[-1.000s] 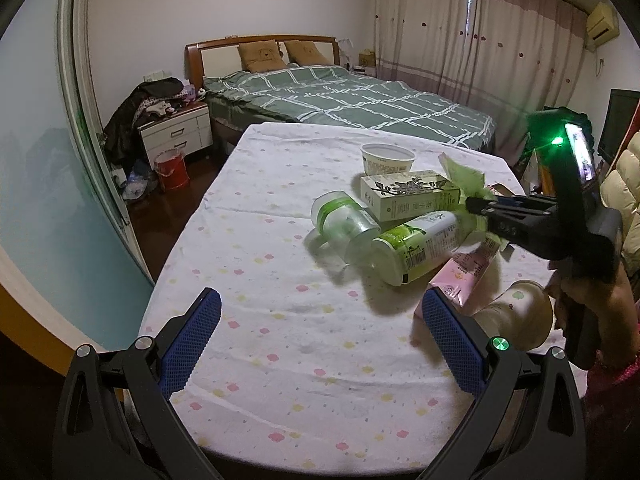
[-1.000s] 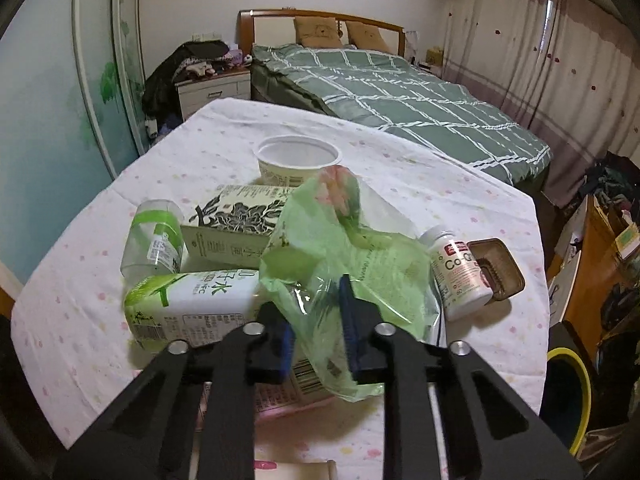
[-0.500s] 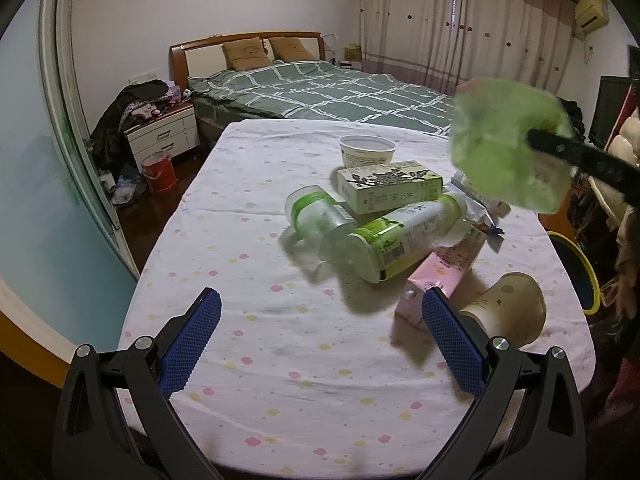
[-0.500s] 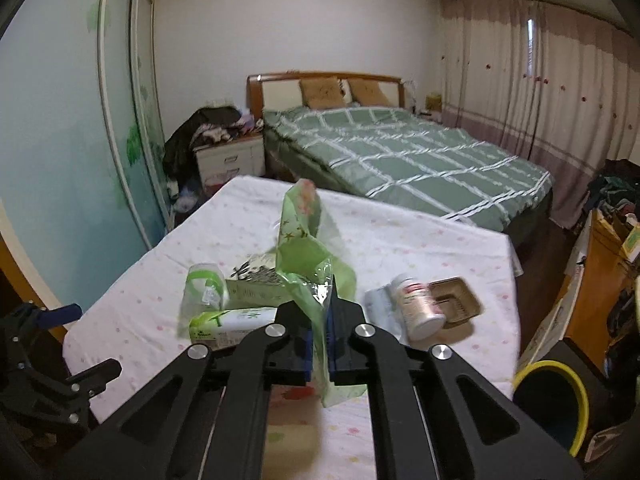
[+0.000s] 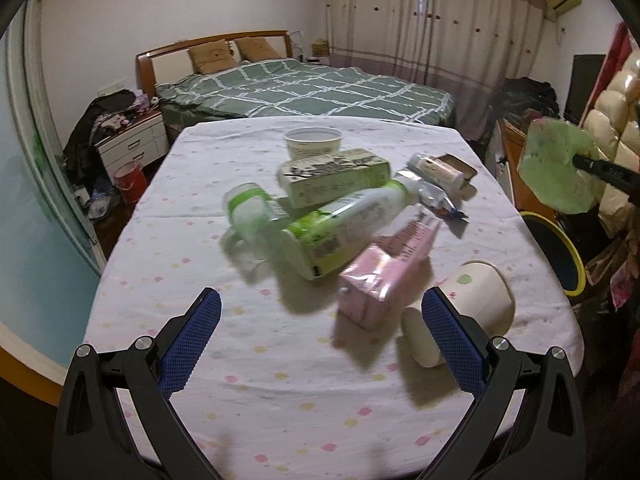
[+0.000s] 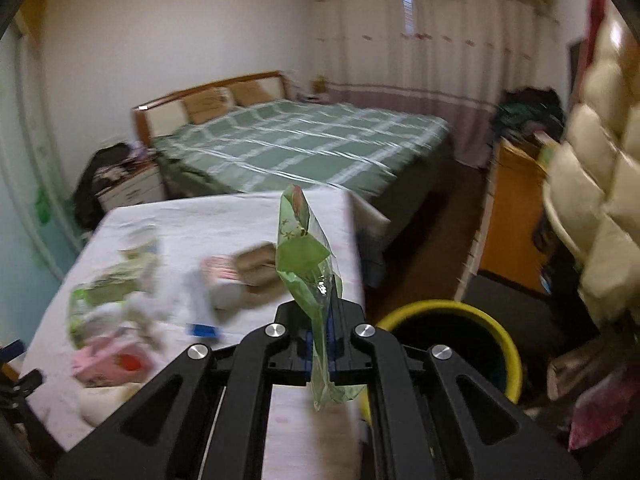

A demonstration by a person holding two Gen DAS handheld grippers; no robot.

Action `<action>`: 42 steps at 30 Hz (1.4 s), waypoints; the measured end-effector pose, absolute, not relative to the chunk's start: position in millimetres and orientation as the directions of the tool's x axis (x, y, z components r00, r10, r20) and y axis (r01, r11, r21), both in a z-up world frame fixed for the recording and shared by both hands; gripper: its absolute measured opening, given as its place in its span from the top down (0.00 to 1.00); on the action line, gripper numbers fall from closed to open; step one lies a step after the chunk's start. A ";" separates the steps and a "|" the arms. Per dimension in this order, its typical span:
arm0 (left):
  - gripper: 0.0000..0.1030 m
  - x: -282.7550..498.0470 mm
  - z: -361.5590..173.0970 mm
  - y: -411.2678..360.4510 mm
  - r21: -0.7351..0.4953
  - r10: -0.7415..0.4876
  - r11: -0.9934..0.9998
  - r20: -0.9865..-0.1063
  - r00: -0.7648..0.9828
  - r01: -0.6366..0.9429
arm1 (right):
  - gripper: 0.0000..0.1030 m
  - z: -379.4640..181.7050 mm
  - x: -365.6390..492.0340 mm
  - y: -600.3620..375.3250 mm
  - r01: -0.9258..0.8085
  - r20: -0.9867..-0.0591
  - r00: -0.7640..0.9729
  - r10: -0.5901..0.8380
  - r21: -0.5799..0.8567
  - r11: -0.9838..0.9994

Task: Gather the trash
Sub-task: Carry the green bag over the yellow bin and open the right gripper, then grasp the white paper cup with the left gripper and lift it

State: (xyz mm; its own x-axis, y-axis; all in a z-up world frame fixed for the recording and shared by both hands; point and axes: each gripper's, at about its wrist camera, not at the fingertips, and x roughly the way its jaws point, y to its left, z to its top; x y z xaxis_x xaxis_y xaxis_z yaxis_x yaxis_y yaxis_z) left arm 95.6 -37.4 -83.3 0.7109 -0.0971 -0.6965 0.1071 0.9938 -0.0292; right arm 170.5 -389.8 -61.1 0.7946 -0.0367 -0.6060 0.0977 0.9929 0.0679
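Note:
My right gripper [image 6: 320,336] is shut on a green plastic wrapper [image 6: 306,256], held in the air past the table's right edge, near a yellow-rimmed bin [image 6: 452,308]. The wrapper [image 5: 558,168] also shows at the right in the left wrist view, above the bin [image 5: 560,248]. My left gripper [image 5: 320,332] is open and empty above the near part of the table [image 5: 240,380]. On the table lie a green-and-white bottle [image 5: 344,224], a pink carton [image 5: 388,272], a paper cup [image 5: 476,300], a patterned box [image 5: 336,176] and a clear green-banded bottle [image 5: 250,210].
A white tub [image 5: 313,142], a small pill bottle [image 5: 436,168] and a brown tin [image 5: 458,164] sit at the table's far side. A bed [image 5: 304,92] lies beyond, a nightstand [image 5: 134,144] at left, an orange cabinet [image 6: 516,216] and padded chair [image 6: 596,208] at right.
My right gripper has lifted the green wrapper off the table and swung it right, toward the yellow-rimmed bin. My left gripper has shifted slightly right and stays open.

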 end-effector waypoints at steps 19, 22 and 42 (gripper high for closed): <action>0.04 93.8 -131.9 -98.9 -0.120 -0.285 0.941 -0.787 0.547 0.318 | 0.55 -162.0 193.7 -461.8 0.350 -0.713 0.650 -0.265 -0.029 0.936; 0.04 94.0 -137.8 -108.8 -0.137 -0.314 0.927 -0.792 0.524 0.349 | 0.52 -159.3 190.8 -460.7 0.352 -0.705 0.654 -0.276 -0.040 0.935; 0.04 84.6 -130.9 -205.2 -0.222 -0.527 0.748 -0.771 0.358 0.625 | 0.50 -152.4 169.6 -474.8 0.349 -0.686 0.691 -0.229 0.038 0.936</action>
State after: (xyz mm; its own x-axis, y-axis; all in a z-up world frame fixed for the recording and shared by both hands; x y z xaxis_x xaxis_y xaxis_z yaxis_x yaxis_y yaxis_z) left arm 84.6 -205.2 -130.9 0.3576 -0.5274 -0.7707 0.6248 0.7485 -0.2223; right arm 169.6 -474.8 -152.4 0.6906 -0.2294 -0.6859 0.3488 0.9364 0.0379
